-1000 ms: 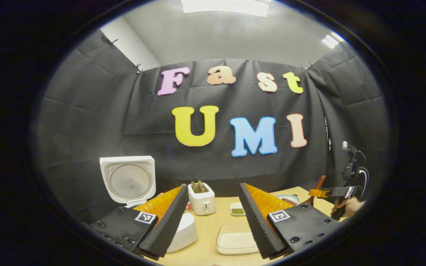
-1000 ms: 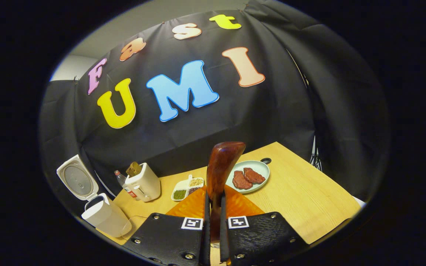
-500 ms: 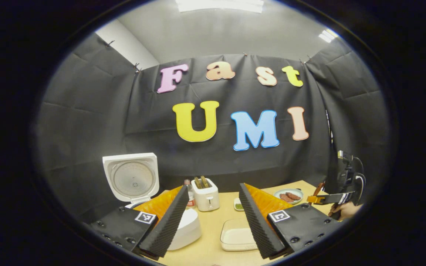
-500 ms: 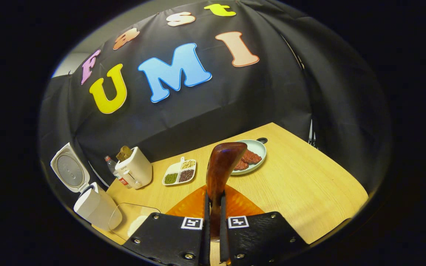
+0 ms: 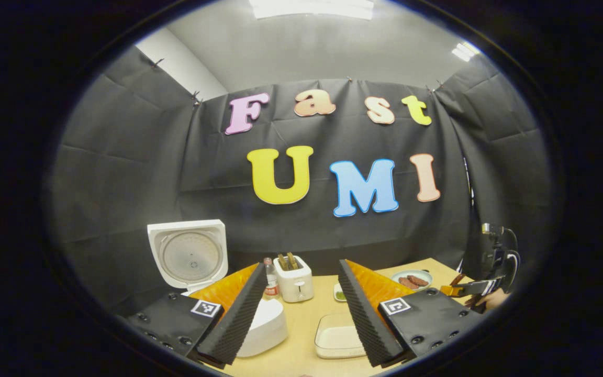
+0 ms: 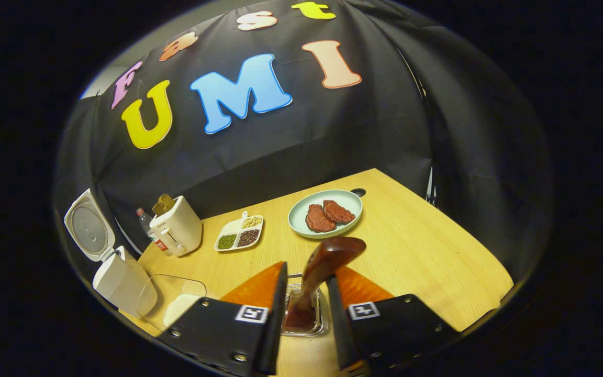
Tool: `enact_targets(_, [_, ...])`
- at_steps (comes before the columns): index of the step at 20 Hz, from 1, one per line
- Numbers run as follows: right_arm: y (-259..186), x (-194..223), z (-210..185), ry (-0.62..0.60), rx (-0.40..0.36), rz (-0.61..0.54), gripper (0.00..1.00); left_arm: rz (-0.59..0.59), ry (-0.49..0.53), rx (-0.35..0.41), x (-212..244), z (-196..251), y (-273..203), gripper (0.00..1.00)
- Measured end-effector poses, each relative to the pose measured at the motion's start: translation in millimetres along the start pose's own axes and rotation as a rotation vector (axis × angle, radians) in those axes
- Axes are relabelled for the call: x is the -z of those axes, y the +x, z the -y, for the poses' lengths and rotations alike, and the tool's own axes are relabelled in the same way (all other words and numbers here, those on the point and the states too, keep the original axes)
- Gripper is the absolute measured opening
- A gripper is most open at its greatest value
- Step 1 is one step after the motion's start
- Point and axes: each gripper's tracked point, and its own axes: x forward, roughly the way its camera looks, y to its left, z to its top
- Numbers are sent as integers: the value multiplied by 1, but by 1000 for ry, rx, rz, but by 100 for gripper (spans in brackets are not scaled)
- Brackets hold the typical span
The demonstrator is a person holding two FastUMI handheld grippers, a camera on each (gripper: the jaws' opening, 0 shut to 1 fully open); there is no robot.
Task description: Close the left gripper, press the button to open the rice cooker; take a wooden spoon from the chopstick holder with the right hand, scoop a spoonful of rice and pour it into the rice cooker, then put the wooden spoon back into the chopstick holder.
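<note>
The dark red-brown wooden spoon stands with its lower end inside the small clear chopstick holder on the light wooden desk, and its handle leans up and to the right. My right tongs are a little open around it: the two fingers stand on either side of the handle with a small gap on each side, so they are not pressing on it. In the left gripper view I see these right tongs far to the right, with a hand behind them. My left tongs are wide open and hold nothing, above the near part of the desk. The white rice cooker is just beside the left finger, and its lid stands open and upright. Next to the cooker lies a clear shallow rectangular dish with white rice. Farther back I see a white toaster with slices of bread, a small bottle with a red label beside it, a white divided tray with beans, and a pale green round plate with two pieces of red meat.
</note>
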Motion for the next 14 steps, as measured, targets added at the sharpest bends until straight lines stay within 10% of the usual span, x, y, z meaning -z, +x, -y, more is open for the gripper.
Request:
enact_targets(2, [-11,-10,9,-43,34,45,86,7,-5,2,-1,-1,4,96])
enact_targets(4, [-24,-32,21,-96,86,104,100,16,-10,-6,-4,-5,8,96])
enact_targets(14, [-109,-110,-3,-234,119,312,100,52,17,-153,-27,-86,57,96])
